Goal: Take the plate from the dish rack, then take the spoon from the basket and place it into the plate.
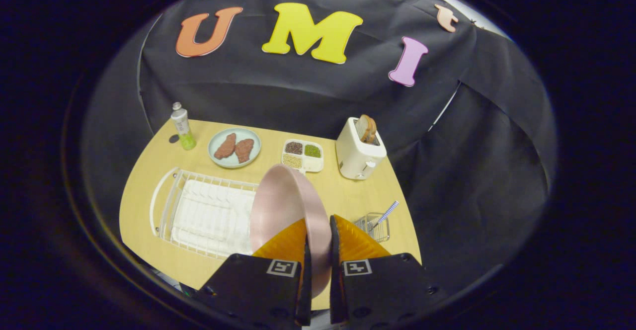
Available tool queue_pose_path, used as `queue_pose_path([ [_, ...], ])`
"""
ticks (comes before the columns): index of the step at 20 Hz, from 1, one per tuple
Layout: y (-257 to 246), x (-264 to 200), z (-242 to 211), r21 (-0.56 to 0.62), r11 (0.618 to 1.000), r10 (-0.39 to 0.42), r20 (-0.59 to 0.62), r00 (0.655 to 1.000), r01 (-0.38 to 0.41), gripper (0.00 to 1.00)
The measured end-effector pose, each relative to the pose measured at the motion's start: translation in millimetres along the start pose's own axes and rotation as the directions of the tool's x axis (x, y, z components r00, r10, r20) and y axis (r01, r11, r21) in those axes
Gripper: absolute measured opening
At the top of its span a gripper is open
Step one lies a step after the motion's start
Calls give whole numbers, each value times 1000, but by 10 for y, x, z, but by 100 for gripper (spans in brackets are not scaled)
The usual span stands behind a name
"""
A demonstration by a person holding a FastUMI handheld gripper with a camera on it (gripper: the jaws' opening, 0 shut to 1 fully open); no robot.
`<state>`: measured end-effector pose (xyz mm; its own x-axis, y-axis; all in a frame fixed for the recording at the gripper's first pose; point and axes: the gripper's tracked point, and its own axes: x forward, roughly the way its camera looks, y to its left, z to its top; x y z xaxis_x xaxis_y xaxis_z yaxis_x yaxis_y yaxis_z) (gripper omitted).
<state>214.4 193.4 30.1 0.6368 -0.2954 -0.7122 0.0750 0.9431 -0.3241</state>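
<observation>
The jaws (318, 243) were clamped narrow on the rim of the pink plate (285, 206), which stood on edge at the lower centre of the frame, held above the table (348, 196) and clear of the white dish rack (198, 213) at lower left. The grip took only a thin bite of rim, so the plate could pivot or slip if it were swung quickly, and a fall might hit the rack wires. The spoon (386, 214) stood in the small wire basket (373, 226), just right of the fingers. Setting the plate down too near the basket could tip it. The toaster (358, 152) and the divided tray (303, 155) sat beyond, in the centre of the frame, well apart.
</observation>
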Motion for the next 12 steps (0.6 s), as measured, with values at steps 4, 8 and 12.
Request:
queue_pose_path([
  [4, 91, -387, -425, 34, 993, 109, 61, 992, -111, 20],
  [8, 164, -419, -989, 95, 970, 213, 93, 973, -222, 20],
  [12, 98, -86, -1596, 170, 953, 239, 84, 967, -250, 20],
])
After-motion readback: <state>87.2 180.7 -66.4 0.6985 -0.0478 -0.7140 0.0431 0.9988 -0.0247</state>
